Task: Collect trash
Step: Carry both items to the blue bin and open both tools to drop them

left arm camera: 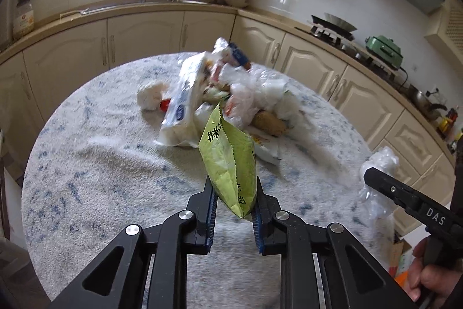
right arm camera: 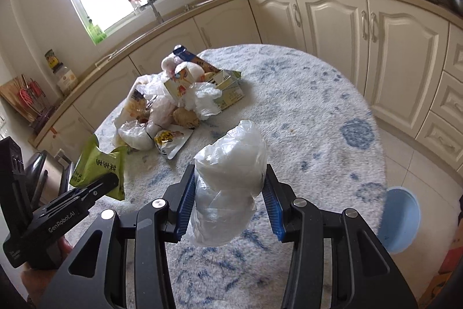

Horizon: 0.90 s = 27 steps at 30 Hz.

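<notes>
A: The left claw (left arm camera: pixel 233 193) is clamping a green snack packet (left arm camera: pixel 228 161); the right claw (right arm camera: pixel 230 190) is squeezing a crumpled clear plastic bag (right arm camera: pixel 231 164).

B: Ahead, the trash pile (right arm camera: pixel 173 103) is sitting on the tabletop (right arm camera: pixel 303 112), a blue bin (right arm camera: pixel 400 217) just beyond its edge.

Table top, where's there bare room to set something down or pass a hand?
Bare cloth lies on the table between the trash pile and the edge nearest the cabinets. The near side toward both grippers is free too. It is crowded at the pile, around the foil pouch.
</notes>
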Each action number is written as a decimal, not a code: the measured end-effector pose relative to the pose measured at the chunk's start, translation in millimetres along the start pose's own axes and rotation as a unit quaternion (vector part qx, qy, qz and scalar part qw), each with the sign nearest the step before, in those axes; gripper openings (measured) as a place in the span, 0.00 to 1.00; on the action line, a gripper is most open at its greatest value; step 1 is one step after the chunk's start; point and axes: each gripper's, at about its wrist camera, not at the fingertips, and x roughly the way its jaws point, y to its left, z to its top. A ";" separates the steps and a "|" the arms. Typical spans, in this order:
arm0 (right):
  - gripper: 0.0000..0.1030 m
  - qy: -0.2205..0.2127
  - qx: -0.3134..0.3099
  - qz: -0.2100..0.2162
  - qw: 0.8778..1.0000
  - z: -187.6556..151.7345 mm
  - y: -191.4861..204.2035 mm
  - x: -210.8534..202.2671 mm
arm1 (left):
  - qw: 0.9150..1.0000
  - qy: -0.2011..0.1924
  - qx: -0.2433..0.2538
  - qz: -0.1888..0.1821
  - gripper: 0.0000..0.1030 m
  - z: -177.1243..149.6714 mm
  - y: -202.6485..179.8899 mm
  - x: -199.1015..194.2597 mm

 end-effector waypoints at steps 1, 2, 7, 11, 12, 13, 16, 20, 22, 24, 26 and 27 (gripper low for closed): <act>0.43 -0.005 0.004 0.003 1.000 0.6 -3.2 -5.0 | 1.000 -0.006 0.005 -0.004 0.17 0.8 -5.7 -4.6; 0.43 -0.009 0.006 0.003 1.000 0.5 -6.9 -9.8 | 1.000 -0.010 0.011 -0.008 0.17 1.5 -12.3 -8.7; 0.43 -0.039 0.021 -0.005 0.999 6.9 -31.8 -40.3 | 0.998 -0.024 0.047 -0.040 0.17 6.1 -54.3 -21.8; 0.43 -0.067 0.039 -0.029 0.997 11.8 -67.9 -71.8 | 0.993 -0.023 0.086 -0.083 0.17 8.8 -105.7 -20.4; 0.43 -0.074 0.045 -0.040 0.995 12.3 -79.2 -79.9 | 0.990 -0.022 0.099 -0.095 0.17 7.6 -121.7 -18.9; 0.43 -0.082 0.053 -0.055 0.994 12.4 -93.9 -89.7 | 0.988 -0.019 0.109 -0.105 0.17 7.5 -135.3 -15.2; 0.43 -0.094 0.083 -0.092 0.988 8.7 -138.5 -111.7 | 0.980 -0.004 0.141 -0.144 0.17 3.0 -182.1 0.8; 0.43 -0.092 0.127 -0.143 0.977 -4.8 -202.4 -129.8 | 0.966 0.040 0.182 -0.179 0.17 -10.3 -243.7 36.0; 0.43 -0.083 0.156 -0.164 0.971 -15.3 -237.7 -131.5 | 0.958 0.065 0.204 -0.189 0.17 -20.9 -275.8 59.1; 0.43 -0.069 0.181 -0.179 0.965 -26.7 -270.0 -127.7 | 0.951 0.098 0.215 -0.199 0.17 -32.5 -301.5 86.2; 0.43 -0.053 0.210 -0.185 0.959 -39.0 -303.7 -118.5 | 0.943 0.133 0.228 -0.203 0.17 -45.3 -326.5 120.4; 0.43 -0.044 0.221 -0.188 0.956 -45.6 -317.8 -112.8 | 0.939 0.152 0.232 -0.202 0.17 -53.2 -339.7 137.6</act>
